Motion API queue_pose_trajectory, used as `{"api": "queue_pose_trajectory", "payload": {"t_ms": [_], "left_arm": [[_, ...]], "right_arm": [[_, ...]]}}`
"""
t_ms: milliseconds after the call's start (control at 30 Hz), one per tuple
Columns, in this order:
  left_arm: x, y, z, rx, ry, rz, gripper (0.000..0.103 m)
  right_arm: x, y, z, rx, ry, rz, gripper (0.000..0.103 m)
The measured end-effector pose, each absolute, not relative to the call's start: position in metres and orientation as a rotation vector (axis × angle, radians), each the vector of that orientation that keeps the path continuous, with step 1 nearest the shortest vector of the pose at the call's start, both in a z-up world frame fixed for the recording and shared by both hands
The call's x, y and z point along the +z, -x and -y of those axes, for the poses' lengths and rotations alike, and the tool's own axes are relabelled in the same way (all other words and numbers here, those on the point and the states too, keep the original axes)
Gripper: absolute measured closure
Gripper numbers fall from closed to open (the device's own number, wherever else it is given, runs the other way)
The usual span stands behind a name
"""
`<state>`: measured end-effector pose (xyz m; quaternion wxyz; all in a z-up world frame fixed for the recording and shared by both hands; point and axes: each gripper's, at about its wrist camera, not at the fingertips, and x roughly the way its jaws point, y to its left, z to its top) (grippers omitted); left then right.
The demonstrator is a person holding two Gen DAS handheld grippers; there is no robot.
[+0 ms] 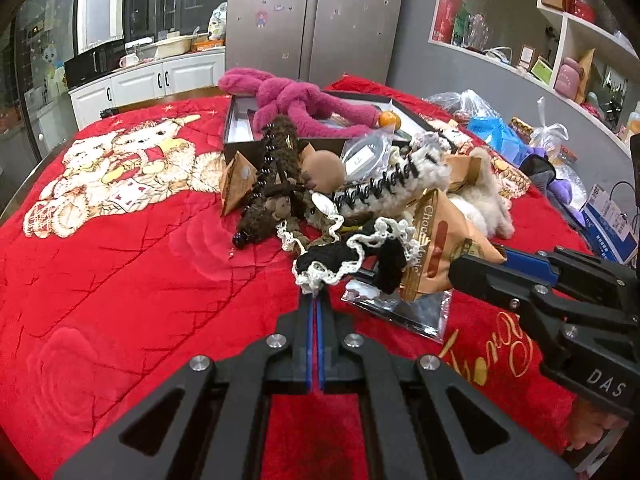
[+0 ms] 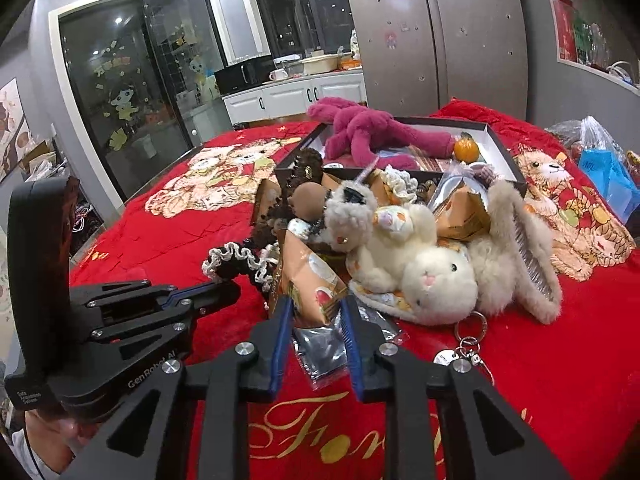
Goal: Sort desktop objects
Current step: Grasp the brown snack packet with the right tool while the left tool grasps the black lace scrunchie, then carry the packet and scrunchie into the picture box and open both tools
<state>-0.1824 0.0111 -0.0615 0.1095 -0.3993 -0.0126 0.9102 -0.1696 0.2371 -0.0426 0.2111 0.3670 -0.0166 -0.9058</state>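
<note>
Red blanket (image 1: 120,280): covers the surface; a heap of small things sits mid-surface, at 12 o'clock from both grippers.
Left gripper (image 1: 316,296): pinched shut on the lace edge of a black scrunchie (image 1: 360,256) at the near edge of the heap.
Right gripper (image 2: 316,312): fingers part-open astride a tan snack packet (image 2: 308,280), its blue pads close to or touching the packet's sides; whether it truly grips cannot be told.
Box (image 2: 504,152): dark tray at 12 o'clock beyond the heap, already holding a pink plush toy (image 2: 360,128) and a small orange (image 2: 466,149).
Progress: judged early; most of the pile is unsorted outside the box.
Left to sort: white rabbit toy (image 2: 432,276), brown hair claw (image 1: 276,148), white furry clip (image 1: 400,180), more tan packets.
In the way: a silver foil pouch (image 2: 320,348) lies under the packet; the rabbit's keyring (image 2: 472,328) trails at 2 o'clock; scrunchie and packet overlap, so lifting one may drag the other.
Around: plastic bags (image 1: 492,128) at 2 o'clock.
</note>
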Motion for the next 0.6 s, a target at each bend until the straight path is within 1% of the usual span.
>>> {"api": "queue_pose_trajectory", "payload": {"t_ms": [400,600], "left_arm": [[-0.027,0.157,-0.012,2.712,1.074,0.054,0.102],[-0.014,0.155,-0.017,2.723,1.038,0.053,0.102]], "right_arm": [[-0.008,0.14,-0.235,-2.555,-0.927,0.017,0.078],[0.001,0.134,-0.243,-2.582,-0.91,0.042,0.078]]}}
